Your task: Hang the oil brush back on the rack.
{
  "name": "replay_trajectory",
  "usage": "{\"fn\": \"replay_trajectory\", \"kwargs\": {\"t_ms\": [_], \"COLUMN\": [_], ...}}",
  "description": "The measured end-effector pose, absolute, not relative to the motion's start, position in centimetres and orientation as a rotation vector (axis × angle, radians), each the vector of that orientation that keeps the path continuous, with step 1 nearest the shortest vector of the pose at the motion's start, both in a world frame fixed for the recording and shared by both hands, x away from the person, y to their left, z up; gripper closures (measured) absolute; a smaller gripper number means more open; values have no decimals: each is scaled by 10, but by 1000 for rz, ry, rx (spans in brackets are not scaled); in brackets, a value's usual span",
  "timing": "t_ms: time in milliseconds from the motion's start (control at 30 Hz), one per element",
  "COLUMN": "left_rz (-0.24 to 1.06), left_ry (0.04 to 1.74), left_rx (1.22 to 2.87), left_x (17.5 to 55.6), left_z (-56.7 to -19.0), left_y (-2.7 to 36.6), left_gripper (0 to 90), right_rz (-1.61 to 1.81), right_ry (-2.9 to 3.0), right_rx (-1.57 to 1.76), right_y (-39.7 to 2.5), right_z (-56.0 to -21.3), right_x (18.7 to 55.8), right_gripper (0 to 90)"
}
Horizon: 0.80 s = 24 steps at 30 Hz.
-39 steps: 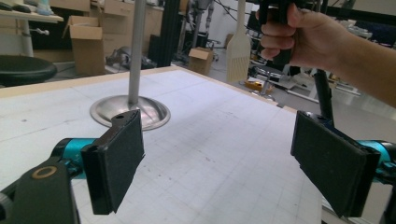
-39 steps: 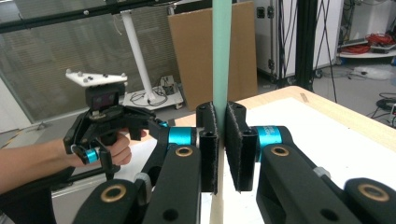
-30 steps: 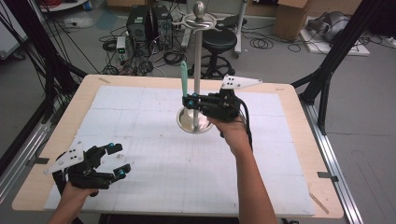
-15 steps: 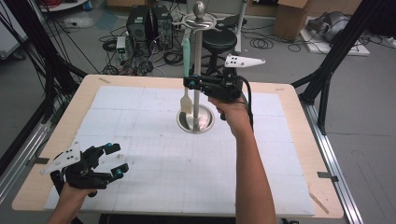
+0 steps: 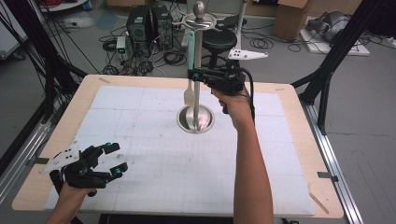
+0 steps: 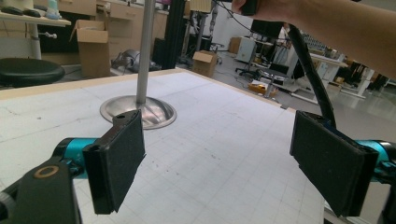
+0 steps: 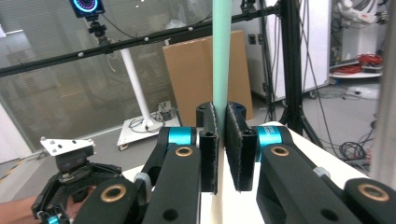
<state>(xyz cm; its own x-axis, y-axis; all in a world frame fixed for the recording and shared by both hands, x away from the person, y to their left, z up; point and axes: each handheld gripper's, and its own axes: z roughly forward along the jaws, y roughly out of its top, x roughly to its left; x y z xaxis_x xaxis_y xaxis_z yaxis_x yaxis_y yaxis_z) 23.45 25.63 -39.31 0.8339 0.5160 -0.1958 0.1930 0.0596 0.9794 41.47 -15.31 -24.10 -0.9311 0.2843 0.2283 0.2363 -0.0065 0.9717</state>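
Resting low at the near corner of the surface (image 5: 140, 186), the left tongs (image 5: 112, 158) are seen with the jaws spread wide and nothing between them; in the left gripper view the pads (image 6: 119, 163) frame only bare gridded sheet. Farther off, well beyond those tongs, the round base (image 5: 196, 119) of a metal stand is set on the middle of the surface, with its pole (image 5: 198, 70) rising to a ring of hooks (image 5: 198, 19) and a ball on top. Beside the pole, the right tongs (image 5: 192, 74) are held high, the jaws closed tight on the mint-green handle (image 7: 221, 56) of a spatula; the pale blade (image 5: 189, 97) hangs below them, clear of the surface and just beside the pole. The handle's top appears to be near the hooks, though whether it is caught on one cannot be told. A slip is judged possible, since only a narrow strip of handle is pinched. A knock against the pole could twist the spatula, or the stand could be tipped if the hook is missed.
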Motion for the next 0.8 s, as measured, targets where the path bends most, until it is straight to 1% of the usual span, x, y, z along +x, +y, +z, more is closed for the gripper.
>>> {"fn": "replay_trajectory", "kwargs": {"t_ms": [333,467,500,533,567,600,633,667,700,733,800], "left_rz": [263,263,263,263,263,263,264,264,266,266,270], "left_ry": [596,596,598,598,597,597,602,603,606,606,609], "left_rx": [1517,1519,1521,1521,1522,1522,1518,1518,1513,1513,1511], "left_x": [235,235,235,235,235,235,235,235,236,236,236], "left_z": [-393,-393,-393,-393,-393,-393,-393,-393,-394,-394,-394], "left_y": [256,257,257,257,258,258,259,260,261,261,263], "left_gripper": [184,184,184,184,184,184,184,184,184,184,184], "right_rz": [2113,2090,2072,2072,2055,2055,2005,2005,1945,1912,1886], "right_ry": [2192,2180,2168,2168,2150,2150,2120,2120,2105,2090,2064], "right_rx": [618,630,657,657,699,699,726,726,758,749,756], "right_y": [-155,-154,-155,-155,-158,-158,-162,-162,-167,-170,-179], "right_z": [-245,-244,-244,-244,-243,-243,-243,-243,-242,-242,-243], "right_x": [420,419,417,417,415,415,410,410,404,400,392], "right_gripper": [841,813,634,634,550,550,468,468,441,449,430]}}
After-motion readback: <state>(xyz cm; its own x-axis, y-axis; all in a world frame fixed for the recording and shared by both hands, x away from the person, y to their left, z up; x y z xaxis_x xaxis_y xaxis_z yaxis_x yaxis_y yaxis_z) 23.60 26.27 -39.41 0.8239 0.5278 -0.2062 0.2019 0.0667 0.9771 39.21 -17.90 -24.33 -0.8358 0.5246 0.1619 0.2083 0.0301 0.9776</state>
